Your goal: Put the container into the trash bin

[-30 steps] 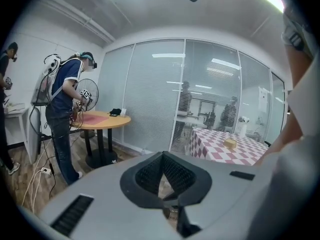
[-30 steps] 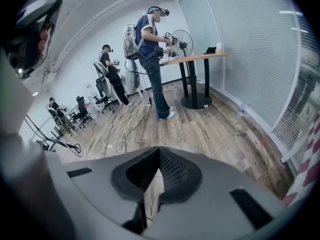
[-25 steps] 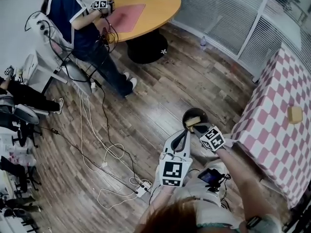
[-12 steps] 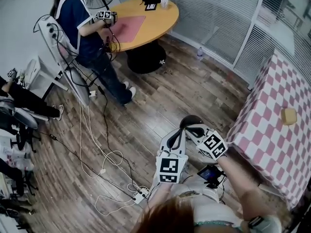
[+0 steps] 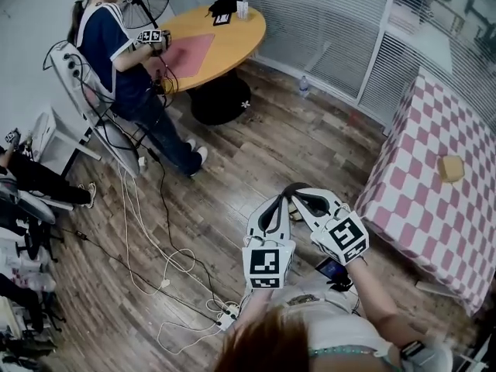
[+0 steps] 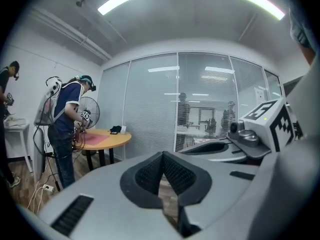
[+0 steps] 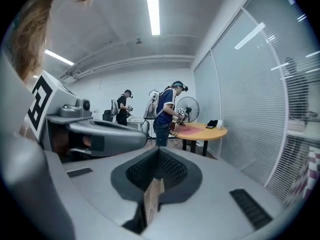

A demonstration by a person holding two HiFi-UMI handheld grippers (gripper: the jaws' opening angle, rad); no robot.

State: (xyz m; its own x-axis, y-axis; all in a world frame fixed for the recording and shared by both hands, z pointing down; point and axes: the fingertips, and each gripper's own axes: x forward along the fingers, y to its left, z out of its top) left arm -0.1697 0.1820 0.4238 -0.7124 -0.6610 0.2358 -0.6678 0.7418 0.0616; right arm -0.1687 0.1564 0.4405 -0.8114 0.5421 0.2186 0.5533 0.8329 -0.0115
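Head view does not show the container now. A second ago a yellow thing sat in the mouth of the bin, right at the tips of the right claw. Now both claws have come up high and cover that spot. Only a dark bit of the bin's rim peeks out just past their tips. So the container is most likely down in the bin, under the claws, and the job looks done or close to done.

Right gripper view shows the right claw closed tight, with its two pads pressed together and nothing between them. A thin tan strip shows in the slit under the pads. I think that is only floor seen through the slit, not something held. The left claw is just beside the right one and is closed and empty too. Neither claw touches anything.

Off to the right of the right claw, well apart, stands a pink checked surface with a yellow block on it. Below and ahead of the claws is the wood floor.
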